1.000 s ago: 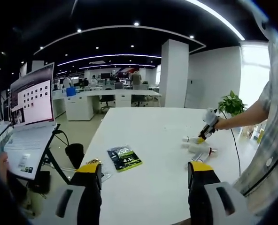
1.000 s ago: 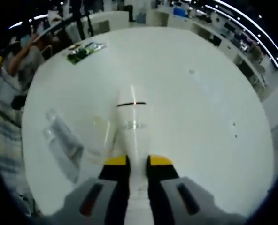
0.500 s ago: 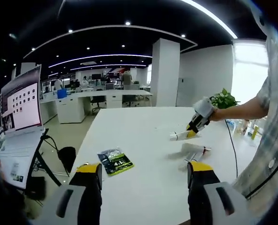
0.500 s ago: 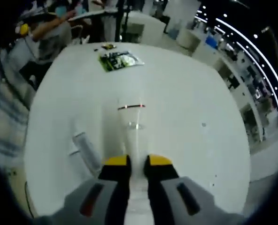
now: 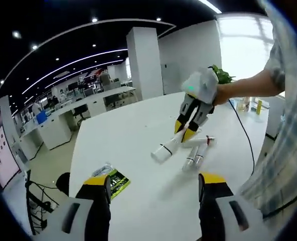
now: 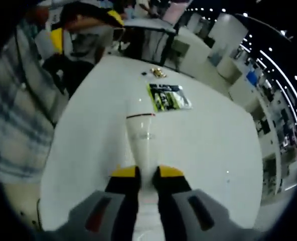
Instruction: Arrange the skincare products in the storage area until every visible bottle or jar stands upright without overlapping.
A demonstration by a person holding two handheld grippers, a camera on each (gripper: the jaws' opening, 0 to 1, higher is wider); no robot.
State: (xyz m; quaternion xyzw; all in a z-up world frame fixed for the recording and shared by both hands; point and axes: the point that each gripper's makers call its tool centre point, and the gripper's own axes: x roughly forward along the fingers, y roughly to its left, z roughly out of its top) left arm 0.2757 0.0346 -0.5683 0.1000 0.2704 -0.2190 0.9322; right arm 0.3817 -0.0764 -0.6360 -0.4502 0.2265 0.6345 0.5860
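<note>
R gripper (image 5: 187, 131) is clamped on a white tube (image 5: 169, 147), jaws pinching its narrow crimped end; in the right gripper view the tube (image 6: 141, 145) sticks straight out past the yellow tips, flared cap end forward, held off the white table (image 5: 133, 150). L gripper (image 5: 153, 188) hangs low w/ jaws wide apart, nothing btwn them. Two more slim tubes (image 5: 194, 153) lie flat on the table just under the R gripper, close together, maybe touching – can't tell. A green sachet (image 5: 114, 181) lies near the L jaw, well apart from the tubes.

To do this step well, imo: rotate the wrist so the wide cap points down, lower until the cap sits flat on bare table away from the lying tubes, then ease the jaws apart slowly. A tube on its cap looks tippy, so release w/o sideways drag. L gripper is free to steady it.

Vs 1 s ago: the tube then lay low over the table; now it's lifted and tilted, R gripper higher and nearer the L camera. Clamp unchanged. L jaws same spread; its view has swung.
</note>
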